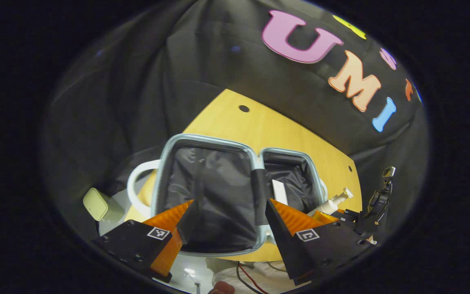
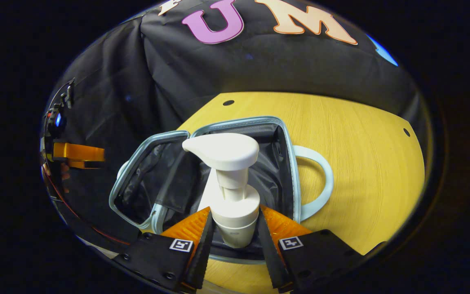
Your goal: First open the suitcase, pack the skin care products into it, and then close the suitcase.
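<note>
White pump bottle (image 2: 230,192) clamped in right tool (image 2: 231,228) above open suitcase (image 2: 288,163).

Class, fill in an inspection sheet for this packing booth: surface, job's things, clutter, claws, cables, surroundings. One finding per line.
Surface: yellow wooden table with small holes.
Job's things: suitcase lies open, dark lining showing; white pump bottle held above it; a white item already inside.
Clutter: pale green box beside the case.
Claws: left claw open, empty; right claw shut on the pump bottle.
Cables: red and black wires at the near edge.
Surroundings: black cloth wall.
</note>
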The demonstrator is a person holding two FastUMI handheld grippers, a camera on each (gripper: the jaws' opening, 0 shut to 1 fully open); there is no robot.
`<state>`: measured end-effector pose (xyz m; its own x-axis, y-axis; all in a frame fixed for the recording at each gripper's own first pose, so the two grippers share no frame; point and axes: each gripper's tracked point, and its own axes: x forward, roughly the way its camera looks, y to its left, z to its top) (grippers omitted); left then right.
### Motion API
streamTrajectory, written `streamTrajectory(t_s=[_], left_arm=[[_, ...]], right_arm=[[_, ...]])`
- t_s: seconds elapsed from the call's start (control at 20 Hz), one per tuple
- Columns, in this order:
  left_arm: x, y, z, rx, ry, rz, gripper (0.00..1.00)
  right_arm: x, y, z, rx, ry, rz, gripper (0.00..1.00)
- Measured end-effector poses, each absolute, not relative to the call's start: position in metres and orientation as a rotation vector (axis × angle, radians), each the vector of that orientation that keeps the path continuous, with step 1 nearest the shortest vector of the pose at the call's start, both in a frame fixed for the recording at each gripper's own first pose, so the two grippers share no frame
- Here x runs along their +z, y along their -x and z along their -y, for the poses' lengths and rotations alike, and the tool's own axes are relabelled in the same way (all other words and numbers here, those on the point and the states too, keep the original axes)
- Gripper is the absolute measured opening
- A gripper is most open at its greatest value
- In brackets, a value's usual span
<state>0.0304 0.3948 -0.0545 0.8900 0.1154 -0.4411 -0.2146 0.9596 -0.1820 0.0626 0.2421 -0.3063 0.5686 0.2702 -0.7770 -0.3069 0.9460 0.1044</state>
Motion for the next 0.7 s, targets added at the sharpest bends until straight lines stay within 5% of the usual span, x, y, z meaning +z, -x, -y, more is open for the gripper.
streamTrajectory(t_s=[0.5,0.55,0.7], left_arm=[[-0.081,0.014,-0.491,0.358,0.367,-0.421,0.96],[-0.084,0.016,-0.498,0.366,0.372,-0.421,0.96],[-0.09,0.014,-0.512,0.365,0.406,-0.418,0.92]], right_arm=[[-0.337,-0.085,-0.234,0.251,0.035,-0.927,0.63],[-0.336,-0.087,-0.236,0.246,0.015,-0.917,0.56],[-0.321,-0.085,-0.242,0.243,-0.021,-0.873,0.85]])
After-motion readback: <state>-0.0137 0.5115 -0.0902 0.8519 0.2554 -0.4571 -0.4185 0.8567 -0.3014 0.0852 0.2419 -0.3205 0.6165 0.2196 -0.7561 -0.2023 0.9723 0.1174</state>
